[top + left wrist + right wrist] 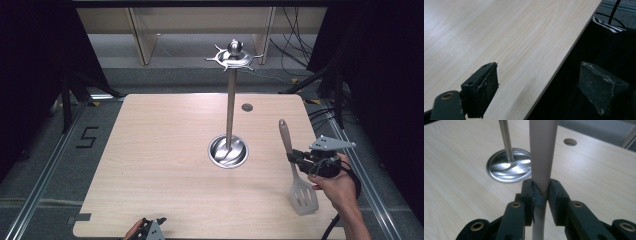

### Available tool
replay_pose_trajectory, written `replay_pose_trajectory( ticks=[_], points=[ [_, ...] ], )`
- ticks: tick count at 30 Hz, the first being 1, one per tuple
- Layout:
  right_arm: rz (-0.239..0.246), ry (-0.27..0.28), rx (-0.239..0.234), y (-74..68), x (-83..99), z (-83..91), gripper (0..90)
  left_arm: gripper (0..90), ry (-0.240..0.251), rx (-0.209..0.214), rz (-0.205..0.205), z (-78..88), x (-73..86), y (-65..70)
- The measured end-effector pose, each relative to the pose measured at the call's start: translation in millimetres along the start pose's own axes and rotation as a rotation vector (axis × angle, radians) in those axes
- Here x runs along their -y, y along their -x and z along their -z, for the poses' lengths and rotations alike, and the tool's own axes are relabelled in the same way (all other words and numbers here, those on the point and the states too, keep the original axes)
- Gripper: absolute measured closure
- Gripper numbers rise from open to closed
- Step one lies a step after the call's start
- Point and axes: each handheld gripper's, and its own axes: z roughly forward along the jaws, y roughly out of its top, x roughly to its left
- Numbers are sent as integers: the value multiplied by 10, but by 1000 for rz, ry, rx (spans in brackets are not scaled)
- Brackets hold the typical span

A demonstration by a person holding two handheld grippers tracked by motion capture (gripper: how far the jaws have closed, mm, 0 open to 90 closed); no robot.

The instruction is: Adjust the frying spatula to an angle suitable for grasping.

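The pale wooden bench (pixel 165 165) holds a tall shiny metal hook stand (pixel 229 105) at 10 o'clock from the right gripper (pixel 300 159), whose jaws clamp the grey slotted plastic spatula (pixel 295 170), handle pointing to 12; the left gripper (pixel 544 92) jaws are apart

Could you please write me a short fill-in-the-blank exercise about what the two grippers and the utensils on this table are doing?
1. The right gripper is shut on the grey slotted spatula by its ____.
2. The left gripper, near the pale wooden table edge, has its jaws ____.
3. The tall metal hook stand rises from a round ____ base.
4. The stand's hooks hold ____ utensils.

Missing words: handle; open; metal; no
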Motion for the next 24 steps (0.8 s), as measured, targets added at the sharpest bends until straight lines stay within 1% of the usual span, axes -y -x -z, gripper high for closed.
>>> replay_pose_trajectory(
  ticks=[1, 2, 3, 4, 5, 6, 7, 8, 9, 10, 11, 14, 15, 16, 17, 18, 19, 20, 22, 23, 24],
  points=[
    [0, 0, 0, 0, 0, 0, 761, 155, 0, 0, 0, 0, 0, 0],
    [4, 19, -6, -8, -2, 27, 761, 155, 8, 15, 16, -11, -3, 19],
    [0, 38, -1, -21, -5, 42, 761, 155, 9, 19, 17, -14, -5, 25],
    [-3, 44, -11, -29, -14, 59, 762, 155, 8, 15, 15, -17, -6, 28],
    [3, 65, -4, -40, -18, 66, 762, 155, 9, 18, 15, -14, -7, 30],
    [3, 65, -4, -40, -18, 66, 762, 155, 9, 18, 15, -14, -7, 30],
    [10, 76, 3, -48, -24, 81, 762, 155, 9, 12, 15, -15, -6, 29],
    [20, 111, 9, -67, -43, 102, 762, 155, 11, 18, 15, -12, -6, 27],
    [16, 127, -1, -81, -52, 102, 762, 155, 9, 9, 13, -7, -4, 24],
    [16, 127, -1, -81, -52, 102, 762, 155, 9, 9, 13, -7, -4, 24],
    [25, 159, -5, -98, -74, 116, 762, 155, 10, 6, 8, -4, -7, 24],
    [29, 173, -19, -113, -99, 135, 762, 155, 8, 17, 13, -13, -6, 32],
    [14, 197, -24, -142, -125, 140, 762, 155, 6, 12, 2, -8, -9, 34],
    [14, 197, -24, -142, -125, 140, 762, 155, 6, 12, 2, -8, -9, 34],
    [32, 227, -33, -156, -164, 132, 762, 155, 5, 12, 4, -12, -10, 36],
    [32, 227, -33, -156, -164, 132, 762, 155, -5, 17, -1, -18, -10, 32],
    [40, 252, -34, -163, -212, 138, 762, 155, 3, 20, 8, -22, -9, 44],
    [41, 260, -46, -169, -239, 136, 762, 155, 3, 20, 8, -22, -9, 44],
    [35, 269, -39, -186, -262, 141, 762, 155, 6, 14, 2, -14, -12, 45],
    [30, 292, -40, -220, -305, 121, 762, 155, 6, 12, 2, -11, -12, 41],
    [30, 292, -40, -220, -305, 121, 762, 155, 6, 12, 2, -11, -12, 41]
  ],
)
